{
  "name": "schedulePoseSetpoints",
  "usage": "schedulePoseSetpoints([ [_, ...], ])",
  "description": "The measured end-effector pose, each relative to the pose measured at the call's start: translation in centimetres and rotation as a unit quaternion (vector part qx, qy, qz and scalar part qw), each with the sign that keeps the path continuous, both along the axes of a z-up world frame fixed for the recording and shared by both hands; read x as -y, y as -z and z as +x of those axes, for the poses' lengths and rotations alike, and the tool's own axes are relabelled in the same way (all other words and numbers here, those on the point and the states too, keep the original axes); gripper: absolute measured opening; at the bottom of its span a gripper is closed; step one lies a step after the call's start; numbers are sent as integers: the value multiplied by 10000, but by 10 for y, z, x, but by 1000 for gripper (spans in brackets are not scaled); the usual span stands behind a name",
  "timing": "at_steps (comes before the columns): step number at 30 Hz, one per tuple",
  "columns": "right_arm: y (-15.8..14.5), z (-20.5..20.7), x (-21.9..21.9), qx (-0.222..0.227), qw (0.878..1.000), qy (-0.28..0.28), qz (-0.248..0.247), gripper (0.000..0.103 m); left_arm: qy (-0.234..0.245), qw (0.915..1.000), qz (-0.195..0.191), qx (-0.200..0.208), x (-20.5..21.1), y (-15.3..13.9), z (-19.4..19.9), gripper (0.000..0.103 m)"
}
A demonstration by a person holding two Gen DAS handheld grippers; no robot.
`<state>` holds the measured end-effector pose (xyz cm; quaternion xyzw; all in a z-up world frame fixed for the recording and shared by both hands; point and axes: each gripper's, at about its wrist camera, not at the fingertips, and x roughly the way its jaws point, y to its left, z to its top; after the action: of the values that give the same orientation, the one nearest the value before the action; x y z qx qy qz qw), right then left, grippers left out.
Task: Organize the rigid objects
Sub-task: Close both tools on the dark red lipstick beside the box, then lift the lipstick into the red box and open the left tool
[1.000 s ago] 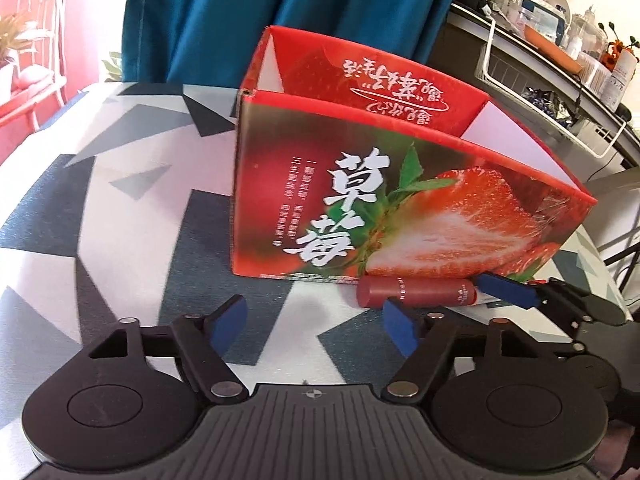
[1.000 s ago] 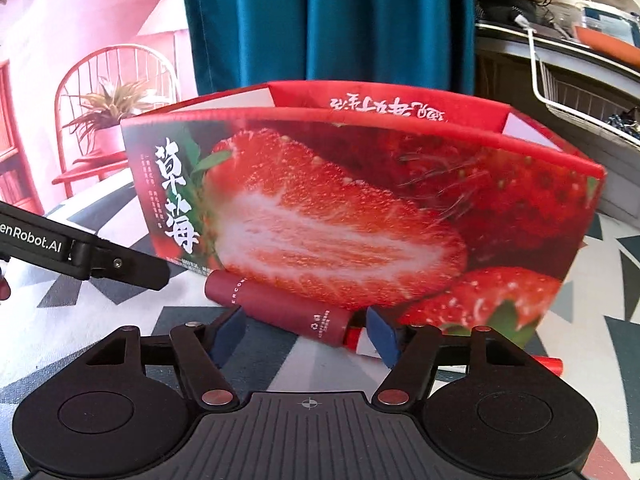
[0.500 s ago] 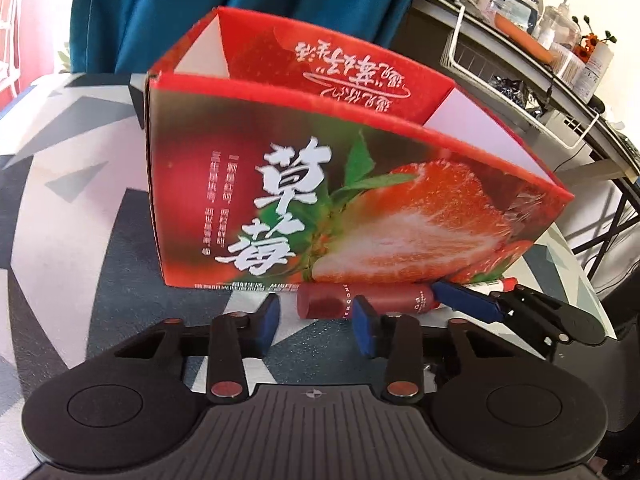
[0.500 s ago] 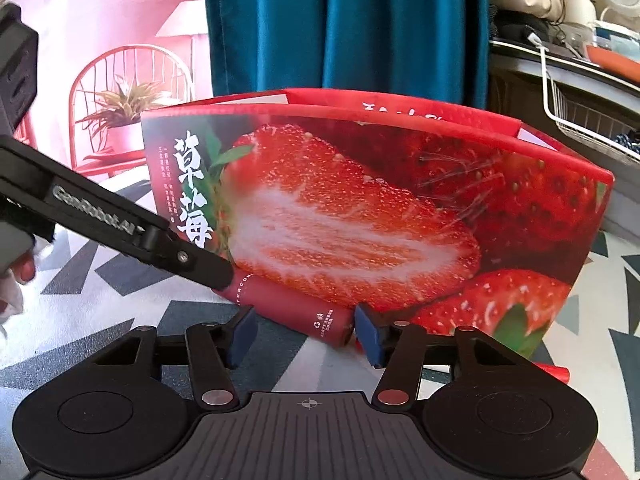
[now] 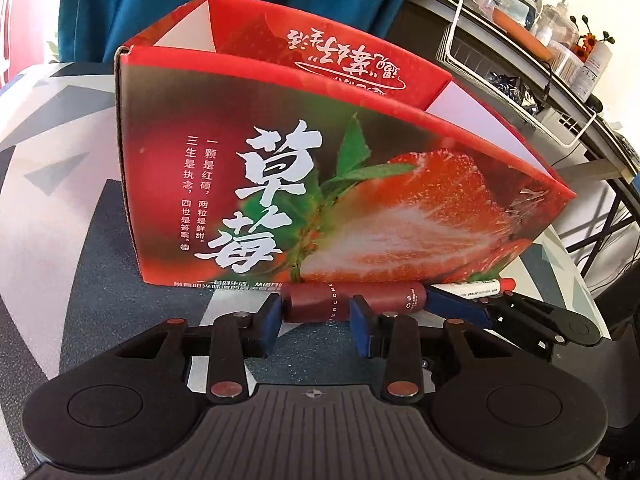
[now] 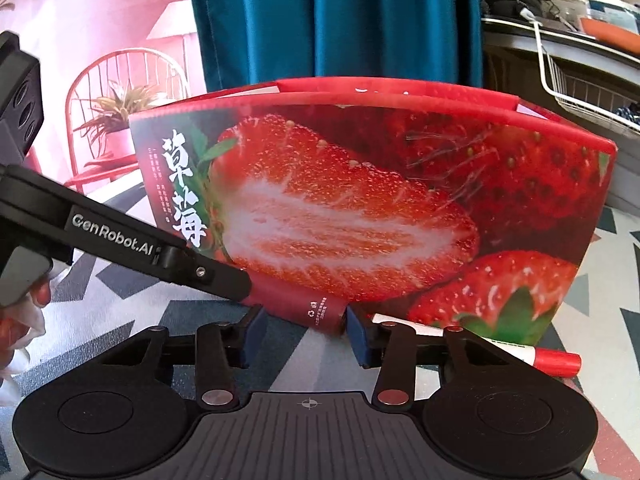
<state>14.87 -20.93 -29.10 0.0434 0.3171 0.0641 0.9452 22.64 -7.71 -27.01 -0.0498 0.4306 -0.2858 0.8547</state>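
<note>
Left claw (image 5: 314,316) clamps the tube (image 5: 356,302); right claw (image 6: 304,334) closing round its half-hidden end.

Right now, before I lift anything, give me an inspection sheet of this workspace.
Surface: patterned tablecloth, grey, white and dark shapes.
Job's things: dark red tube and red-capped marker lie at the foot of the open strawberry box.
Clutter: nothing seen.
Grippers: left tool shut at the tube's left part; right tool closing, tube's end between its pads.
Cables: dark lead on the rear shelf.
Surroundings: teal curtain, wire basket, chair with plant.
</note>
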Motion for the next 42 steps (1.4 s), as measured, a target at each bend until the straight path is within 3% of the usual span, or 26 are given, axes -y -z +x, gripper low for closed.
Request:
schedulePoseSetpoints([
  [15, -2, -4, -5, 39, 9996, -293, -29, 37, -87, 9998, 164, -102, -10, -3, -15, 39],
  [23, -3, -8, 0, -12, 9995, -285, 156, 37, -124, 9995, 40, -294, -13, -3, -21, 39],
  [29, -13, -30, -5, 343, 9988, -351, -71, 32, -97, 9994, -76, -334, -17, -7, -29, 39],
  [35, -31, -37, 10, 485, 9988, -30, 37, 29, 179, 9994, -281, 32, -11, -29, -40, 38],
  [42, -61, -45, 17, 930, 9956, 76, 125, 29, 187, 9974, -503, 485, -13, -64, -43, 38],
])
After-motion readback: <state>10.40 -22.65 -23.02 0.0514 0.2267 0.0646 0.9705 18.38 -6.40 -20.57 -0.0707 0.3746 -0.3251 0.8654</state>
